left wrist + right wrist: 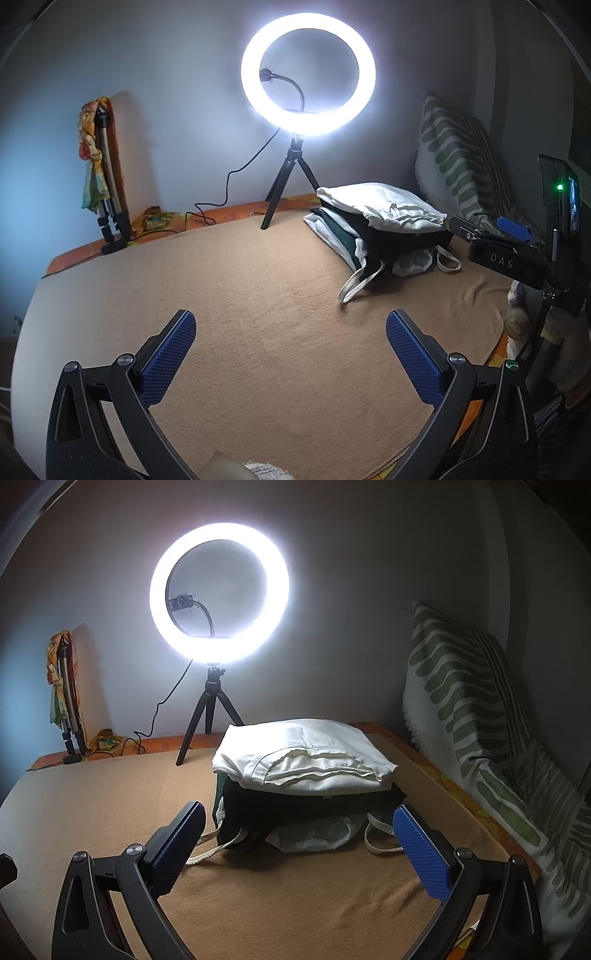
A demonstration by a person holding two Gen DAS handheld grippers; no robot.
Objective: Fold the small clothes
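A stack of clothes (303, 771) sits on the tan blanket (110, 801): a folded white garment (295, 749) on top, a black one (314, 805) under it, and green and white pieces with loose straps at the bottom. The stack also shows in the left wrist view (380, 225) at the right. My right gripper (297, 825) is open and empty, its blue pads (421, 853) just in front of the stack. My left gripper (290, 332) is open and empty over bare blanket (258, 295), left of the stack. The right gripper's body (517, 251) shows at the right edge of the left wrist view.
A lit ring light on a small black tripod (218, 594) stands behind the stack, its cable trailing left. A green-striped pillow (461, 686) leans on the wall at the right. A folded tripod with a colourful cloth (64, 694) leans at the far left.
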